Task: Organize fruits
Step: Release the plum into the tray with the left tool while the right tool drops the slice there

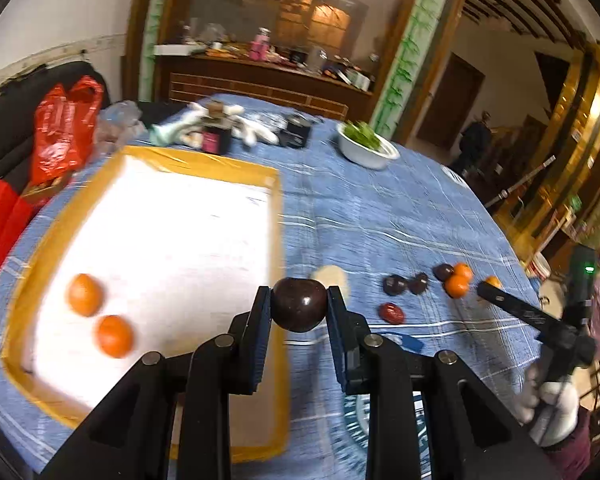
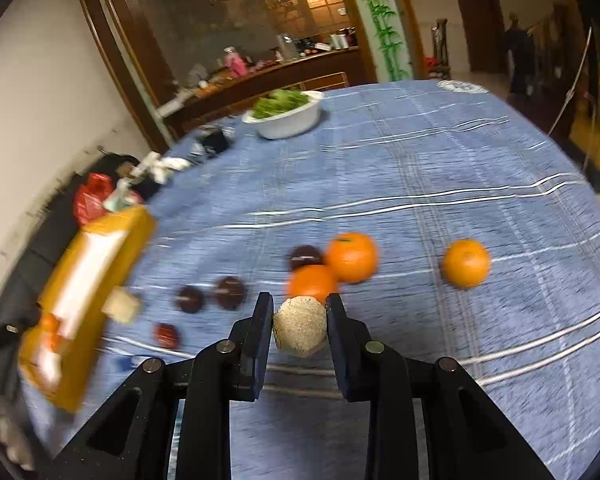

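My left gripper (image 1: 299,305) is shut on a dark purple plum (image 1: 299,309) and holds it above the right edge of the yellow-rimmed white tray (image 1: 277,216). Two oranges (image 1: 85,294) (image 1: 115,336) lie in the tray at its near left. My right gripper (image 2: 299,322) is shut on a beige rough-skinned round fruit (image 2: 300,332) above the blue tablecloth (image 2: 420,184). Loose oranges (image 2: 352,257) (image 2: 466,263) (image 2: 312,283), dark plums (image 2: 230,293) (image 2: 190,299) (image 2: 306,257) and a red fruit (image 2: 167,335) lie on the cloth beyond it. Another beige fruit (image 2: 122,305) lies beside the tray (image 2: 100,272).
A white bowl of greens (image 1: 367,145) stands at the far side of the table. Boxes, white gloves and a dark jar (image 1: 220,128) clutter the back left. A red plastic bag (image 1: 66,124) hangs off the left edge. The right gripper's body (image 1: 540,316) shows at the right.
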`<state>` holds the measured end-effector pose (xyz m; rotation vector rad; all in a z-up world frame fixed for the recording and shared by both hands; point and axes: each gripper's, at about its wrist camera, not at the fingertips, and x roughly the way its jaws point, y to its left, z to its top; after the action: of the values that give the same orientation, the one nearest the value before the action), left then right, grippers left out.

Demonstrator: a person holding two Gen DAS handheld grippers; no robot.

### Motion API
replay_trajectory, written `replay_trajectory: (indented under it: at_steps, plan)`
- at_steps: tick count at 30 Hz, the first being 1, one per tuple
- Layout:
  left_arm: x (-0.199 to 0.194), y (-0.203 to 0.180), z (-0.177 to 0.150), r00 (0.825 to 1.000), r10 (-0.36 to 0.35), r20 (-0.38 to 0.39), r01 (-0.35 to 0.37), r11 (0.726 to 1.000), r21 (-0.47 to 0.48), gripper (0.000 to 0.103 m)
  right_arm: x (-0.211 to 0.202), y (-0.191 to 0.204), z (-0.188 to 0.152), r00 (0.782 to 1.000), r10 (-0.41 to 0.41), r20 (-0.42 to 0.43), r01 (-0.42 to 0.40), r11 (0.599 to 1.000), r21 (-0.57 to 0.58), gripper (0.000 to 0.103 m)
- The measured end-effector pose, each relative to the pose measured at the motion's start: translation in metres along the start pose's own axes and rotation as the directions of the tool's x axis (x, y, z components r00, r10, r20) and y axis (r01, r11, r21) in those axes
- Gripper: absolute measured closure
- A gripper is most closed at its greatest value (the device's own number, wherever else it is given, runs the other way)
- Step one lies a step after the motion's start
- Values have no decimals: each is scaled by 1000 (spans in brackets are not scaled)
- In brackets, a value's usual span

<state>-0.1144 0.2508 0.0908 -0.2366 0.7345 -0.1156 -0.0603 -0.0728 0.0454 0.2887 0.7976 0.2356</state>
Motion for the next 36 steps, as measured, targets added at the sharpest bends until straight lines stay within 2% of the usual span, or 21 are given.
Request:
replay_trajectory:
  at_steps: [3, 4, 5, 7, 9, 11, 12, 14, 16, 19, 21, 25, 29, 35, 36]
  plan:
    - [-17, 22, 3, 999, 5, 33, -3, 999, -40, 77, -14, 18, 7, 985, 169, -19, -168, 984, 52, 74]
    - [-23, 29, 5, 999, 6, 48, -4, 999, -53, 77, -18, 28, 12, 964, 262, -33, -259, 963, 79, 74]
    - [-28, 36, 6, 998, 10, 61, -6, 998, -63, 77, -19, 34, 15, 947, 319, -42, -314, 945, 96, 74]
    - [-37, 49, 10, 996, 25, 83, -19, 997, -76, 77, -19, 53, 24, 889, 453, -66, -441, 887, 141, 73]
    - [-42, 61, 15, 994, 55, 99, -47, 996, -81, 77, -18, 69, 29, 833, 548, -74, -530, 829, 182, 73]
    - [-41, 75, 20, 992, 75, 102, -65, 993, -96, 77, -14, 95, 37, 761, 643, -84, -616, 758, 215, 73]
    - [-40, 82, 23, 992, 80, 99, -70, 992, -105, 77, -12, 112, 40, 746, 659, -97, -633, 747, 203, 73]
    - [-33, 96, 30, 992, 87, 86, -76, 989, -123, 77, -5, 144, 41, 748, 649, -135, -632, 760, 152, 73]
    - [-21, 108, 34, 993, 101, 61, -92, 987, -133, 77, 9, 180, 37, 764, 617, -192, -613, 786, 86, 73]
    - [-2, 124, 36, 995, 96, 14, -93, 984, -153, 77, 38, 212, 26, 768, 584, -264, -591, 804, 59, 73]
    - [14, 136, 36, 996, 88, -23, -91, 980, -176, 77, 65, 236, 13, 786, 528, -321, -552, 833, 19, 72]
    - [38, 161, 36, 995, 57, -78, -74, 968, -240, 77, 108, 258, -6, 805, 436, -402, -488, 872, -31, 72]
    - [53, 172, 35, 994, 27, -109, -56, 960, -274, 77, 137, 260, -18, 803, 393, -448, -450, 892, -25, 73]
    - [57, 172, 34, 993, 13, -121, -47, 958, -283, 75, 136, 268, -15, 849, 327, -416, -397, 913, -95, 71]
    - [56, 172, 34, 993, 10, -119, -44, 957, -286, 74, 138, 269, -14, 848, 326, -417, -396, 914, -92, 67]
